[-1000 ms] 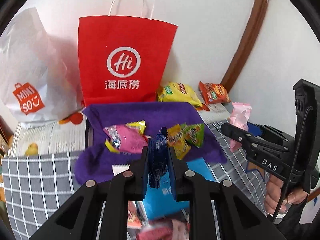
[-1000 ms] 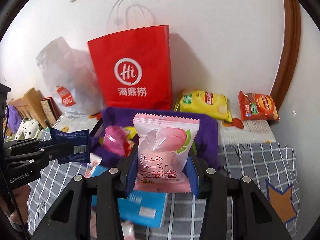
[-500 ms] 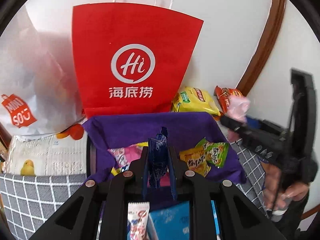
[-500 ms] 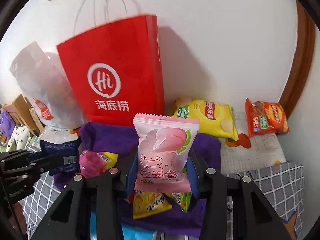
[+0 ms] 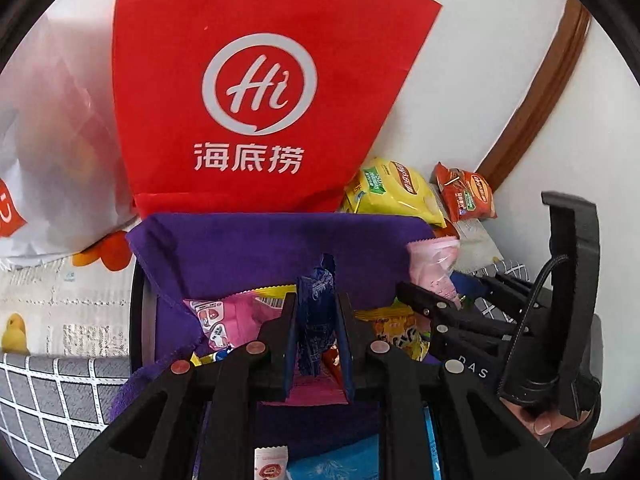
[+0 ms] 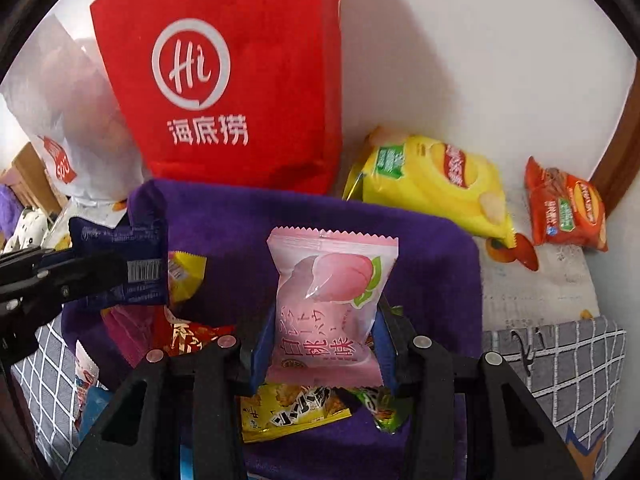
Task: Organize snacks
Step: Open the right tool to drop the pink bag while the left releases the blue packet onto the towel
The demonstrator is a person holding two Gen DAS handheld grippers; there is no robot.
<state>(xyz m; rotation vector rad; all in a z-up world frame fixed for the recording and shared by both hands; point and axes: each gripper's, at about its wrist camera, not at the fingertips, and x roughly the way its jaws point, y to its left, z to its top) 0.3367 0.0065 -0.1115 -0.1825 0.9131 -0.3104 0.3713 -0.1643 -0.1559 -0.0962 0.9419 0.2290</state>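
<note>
Upright pink peach packet (image 6: 329, 308), dark-blue packet (image 5: 316, 322)

The red paper bag (image 5: 256, 92) looks matt and slightly creased, beside a thin, translucent white plastic bag (image 5: 52, 128). The purple cloth (image 6: 320, 224) is soft and fuzzy. The pink peach packet (image 6: 332, 304) is smooth, satin plastic film; the dark blue wrapper (image 5: 316, 320) is crinkled and shiny, as is the yellow chip bag (image 6: 436, 188). Both tongs are matt black plastic with small metal rivets. The checked cover (image 6: 560, 364) is woven fabric.
</note>
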